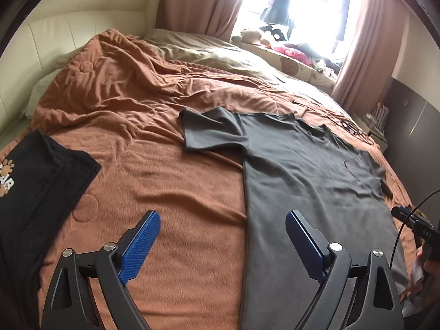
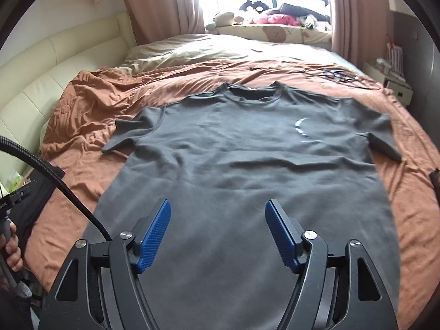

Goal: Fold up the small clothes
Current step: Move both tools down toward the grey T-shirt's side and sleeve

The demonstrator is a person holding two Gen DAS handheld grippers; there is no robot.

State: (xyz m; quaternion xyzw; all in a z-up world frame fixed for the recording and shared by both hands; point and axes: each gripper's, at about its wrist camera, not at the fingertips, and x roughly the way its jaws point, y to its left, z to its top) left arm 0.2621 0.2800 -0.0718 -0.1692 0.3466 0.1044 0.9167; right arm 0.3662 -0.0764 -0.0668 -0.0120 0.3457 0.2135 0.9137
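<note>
- Lit by daylight from the window (image 1: 297, 8) at the far end; blown out to white there in both views.
- Glare washing over the curtains (image 2: 189, 5) and the pale bedding (image 2: 209, 46) near the glass.
- Dimmer toward the near end; soft, faint shadows in the folds of the brown blanket (image 1: 132, 88).
- Strong fisheye bending at the edges, with black corners.
- Slightly soft overall, a little smeared across the grey shirt (image 2: 242, 165).

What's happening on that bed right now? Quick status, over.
Left gripper and right gripper open, empty. Grey T-shirt flat, unfolded. Black garment lies aside; nothing blocking.
</note>
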